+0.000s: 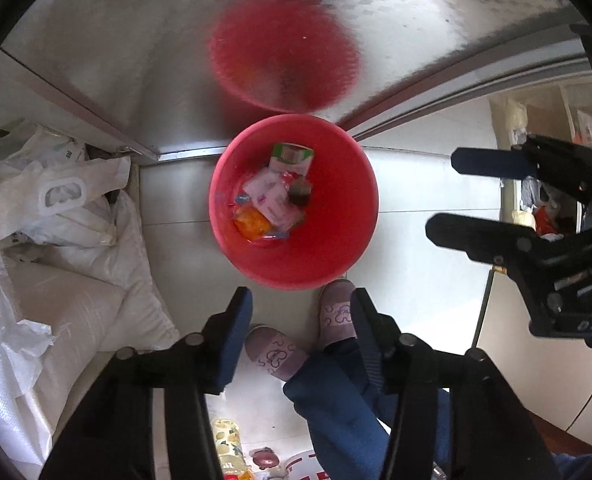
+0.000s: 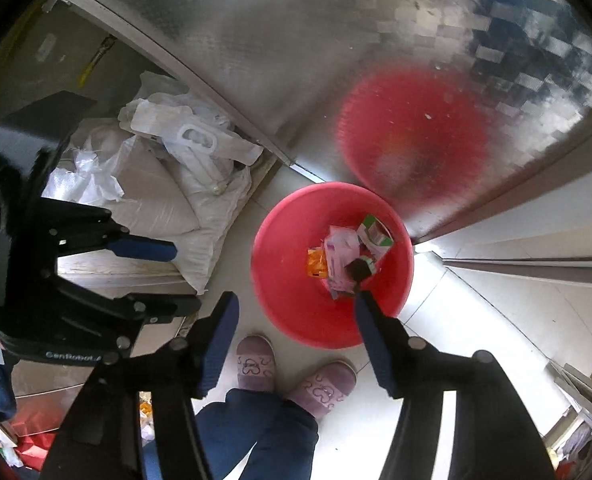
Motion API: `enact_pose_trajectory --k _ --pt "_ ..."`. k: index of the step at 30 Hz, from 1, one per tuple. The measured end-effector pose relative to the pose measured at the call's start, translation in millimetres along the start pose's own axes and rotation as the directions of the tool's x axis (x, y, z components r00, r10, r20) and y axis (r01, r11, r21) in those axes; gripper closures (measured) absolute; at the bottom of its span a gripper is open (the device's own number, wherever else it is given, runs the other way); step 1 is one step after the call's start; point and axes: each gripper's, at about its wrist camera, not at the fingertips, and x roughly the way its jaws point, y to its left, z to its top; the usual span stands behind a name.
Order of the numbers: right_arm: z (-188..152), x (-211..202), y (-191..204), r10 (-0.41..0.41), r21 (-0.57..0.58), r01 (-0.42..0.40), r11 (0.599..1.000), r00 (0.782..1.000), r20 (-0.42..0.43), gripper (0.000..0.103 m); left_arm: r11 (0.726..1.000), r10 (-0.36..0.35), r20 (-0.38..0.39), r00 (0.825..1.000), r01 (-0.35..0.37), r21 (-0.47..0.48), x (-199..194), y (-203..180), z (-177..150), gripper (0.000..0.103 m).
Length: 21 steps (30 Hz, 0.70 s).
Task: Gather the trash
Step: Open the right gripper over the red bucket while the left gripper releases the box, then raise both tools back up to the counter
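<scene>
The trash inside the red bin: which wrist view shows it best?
The left wrist view: the trash lies unobstructed in the red bin. In the right wrist view one finger of the right gripper overlaps the pile's edge.

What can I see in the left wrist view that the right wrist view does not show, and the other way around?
Only the left wrist view shows a yellow patterned bottle on the floor at the bottom edge. Only the right wrist view shows a yellow pipe at upper left. Both share the red bin with trash inside, the white sacks, purple slippers and both open, empty grippers.
</scene>
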Motion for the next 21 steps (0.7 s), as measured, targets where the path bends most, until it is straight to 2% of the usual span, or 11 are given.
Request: enact_pose_trajectory --k 4,7,11,13,15,20,21 --pt "-2.6 -3.6 2.7 -0.002 0.002 0.002 1.000 1.000 -0.010 0.045 1.000 0.007 0.004 1.000 -0.007 -0.002 -8.5 0.1 -3.0 0.054" --pt "-5.2 -12.1 7.5 -0.017 -0.008 0.017 1.000 1.000 -0.012 0.045 1.000 0.019 0.020 1.000 -0.019 0.007 -24.4 -3.8 -6.3 0.046" --pt "-10.7 -32.3 13.8 -0.026 -0.004 0.026 1.000 1.000 -0.002 0.045 0.998 0.053 0.046 0.998 -0.055 0.035 -50.3 -16.1 -14.0 0.046" --pt "-14.6 -47.2 18.5 -0.033 -0.005 0.033 0.999 0.999 0.004 0.045 0.998 0.052 0.056 0.997 -0.054 0.042 -67.2 -23.2 -20.1 0.043" --pt "-17.7 -62.3 24.9 -0.046 -0.017 0.046 0.999 0.999 0.016 0.045 0.998 0.051 0.071 0.996 -0.054 0.044 -84.2 -28.5 -26.2 0.036" --pt "-28.2 -110.8 49.5 -0.065 -0.056 0.067 0.996 0.997 0.041 0.044 0.999 -0.011 0.116 0.993 0.006 0.044 -137.9 -44.2 -46.4 0.036" --pt "-30.3 -121.0 55.2 -0.072 -0.068 0.075 0.995 0.996 0.048 0.044 0.999 -0.007 0.130 0.991 0.001 0.045 -151.7 -48.6 -52.0 0.032"
